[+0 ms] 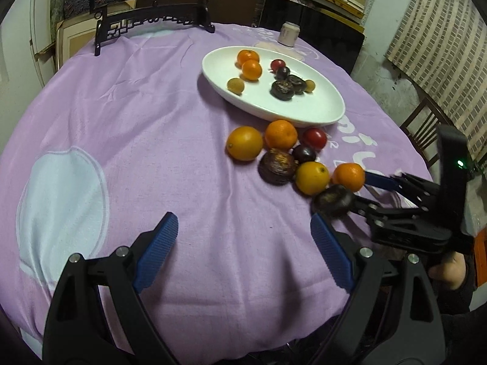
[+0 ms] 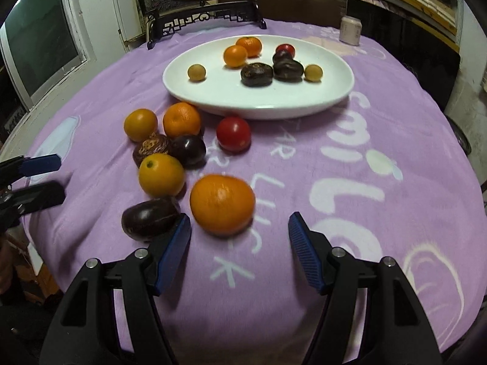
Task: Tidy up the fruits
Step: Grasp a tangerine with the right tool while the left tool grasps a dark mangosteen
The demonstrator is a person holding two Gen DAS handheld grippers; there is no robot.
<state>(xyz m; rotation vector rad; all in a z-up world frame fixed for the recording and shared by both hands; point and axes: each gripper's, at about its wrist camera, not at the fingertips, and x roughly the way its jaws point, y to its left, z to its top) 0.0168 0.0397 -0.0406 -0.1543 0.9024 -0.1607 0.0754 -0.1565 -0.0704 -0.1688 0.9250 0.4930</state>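
On the purple tablecloth (image 2: 304, 140), loose fruit crowds left of the nearest orange (image 2: 222, 203), a dark passion fruit (image 2: 149, 217) touching the right gripper (image 2: 239, 237) (spread wide, empty). Oval white plate (image 2: 258, 103) lies far, long axis left-right. Left gripper (image 1: 243, 237) gapes empty.

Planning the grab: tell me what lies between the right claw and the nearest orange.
Nothing: in the right wrist view only bare purple cloth lies between the open right claw and the orange. A dark fruit sits beside its left finger.
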